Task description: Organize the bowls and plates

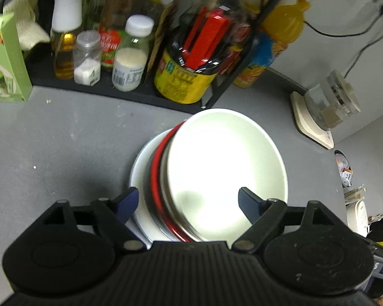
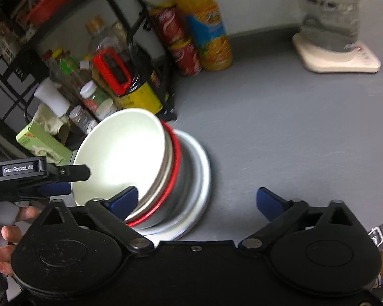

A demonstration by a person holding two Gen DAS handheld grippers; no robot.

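On a matte grey countertop (image 1: 63,148), ahead of both pairs of jaws, stands a stack of dishes: a glossy white bowl (image 1: 224,168) nested in a red-rimmed metal bowl (image 1: 154,178), all resting on a wide white plate (image 1: 139,168). The left gripper (image 1: 189,201) has its blue-tipped jaws spread wide to either side of the stack's near edge, holding nothing. The right gripper (image 2: 196,200) also has its jaws spread wide and empty; its left fingertip overlaps the near rim of the bowls, while the right one hangs over bare counter. Beyond the jaws, against a pale wall, a black wire rack (image 1: 247,58) holds crowded bottles and jars, with a tall orange juice bottle (image 2: 204,25) beside it. Further right sits a clear jug on a cream base (image 1: 316,125). A pale green carton (image 1: 5,61) stands at the far left.
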